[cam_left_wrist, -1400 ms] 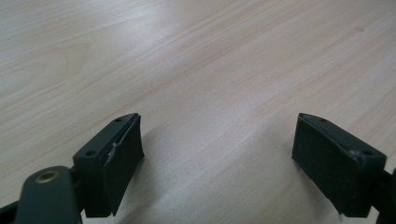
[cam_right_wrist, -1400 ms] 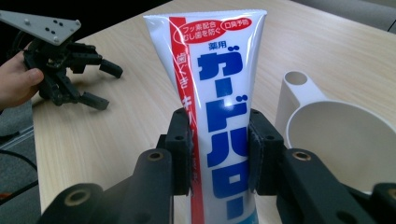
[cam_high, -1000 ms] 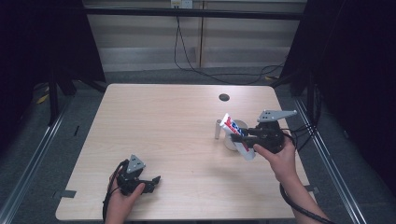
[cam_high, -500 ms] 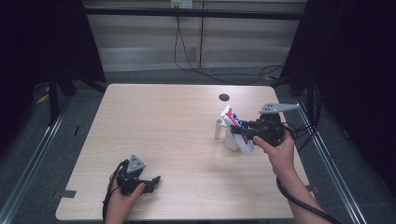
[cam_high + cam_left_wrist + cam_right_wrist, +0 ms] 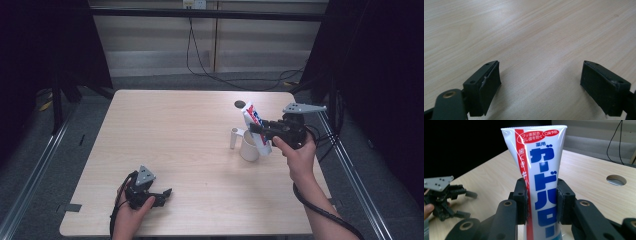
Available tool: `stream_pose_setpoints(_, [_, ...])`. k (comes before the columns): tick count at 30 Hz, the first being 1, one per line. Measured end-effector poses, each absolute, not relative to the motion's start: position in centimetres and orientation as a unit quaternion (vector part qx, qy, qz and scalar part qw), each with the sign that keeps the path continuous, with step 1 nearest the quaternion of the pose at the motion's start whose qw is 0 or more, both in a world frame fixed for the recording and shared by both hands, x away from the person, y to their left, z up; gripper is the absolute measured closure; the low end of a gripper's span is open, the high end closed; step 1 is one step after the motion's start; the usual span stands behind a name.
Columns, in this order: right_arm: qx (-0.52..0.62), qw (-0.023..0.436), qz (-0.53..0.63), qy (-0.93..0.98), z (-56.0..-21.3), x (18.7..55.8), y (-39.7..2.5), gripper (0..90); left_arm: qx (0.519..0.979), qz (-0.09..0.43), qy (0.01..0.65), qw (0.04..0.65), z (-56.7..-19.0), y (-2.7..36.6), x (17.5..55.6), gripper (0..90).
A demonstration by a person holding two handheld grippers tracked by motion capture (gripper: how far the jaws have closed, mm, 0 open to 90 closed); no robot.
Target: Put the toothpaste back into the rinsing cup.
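Note:
A white toothpaste tube with blue and red print stands upright between the jaws of my right gripper, which is shut on it. In the high view the tube tilts over a white mug at the table's right side, its lower end at the mug's rim, with the right gripper beside it. My left gripper rests near the front left edge of the table, held by a hand. Its jaws stand wide apart over bare wood, left gripper open and holding nothing.
The light wooden table has a round cable hole at its back right. Dark curtains flank both sides, and cables hang along the wall behind. The left gripper appears far off in the right gripper view.
My right gripper has raised the toothpaste tube and tipped it more upright over the mug. The left gripper has not moved.

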State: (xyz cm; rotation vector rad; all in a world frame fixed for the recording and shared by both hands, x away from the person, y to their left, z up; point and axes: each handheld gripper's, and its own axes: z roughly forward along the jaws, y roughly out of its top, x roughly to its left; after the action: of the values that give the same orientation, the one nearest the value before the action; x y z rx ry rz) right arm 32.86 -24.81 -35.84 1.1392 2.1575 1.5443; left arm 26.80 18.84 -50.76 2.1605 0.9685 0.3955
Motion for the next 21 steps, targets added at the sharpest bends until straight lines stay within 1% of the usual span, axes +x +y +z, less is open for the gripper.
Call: stream_pose_setpoints(21, [0.415,0.158,0.530,0.723,-35.4,35.0,-24.5,66.6,0.839,0.153,0.376,0.362,-50.8,18.8,26.8,16.0])
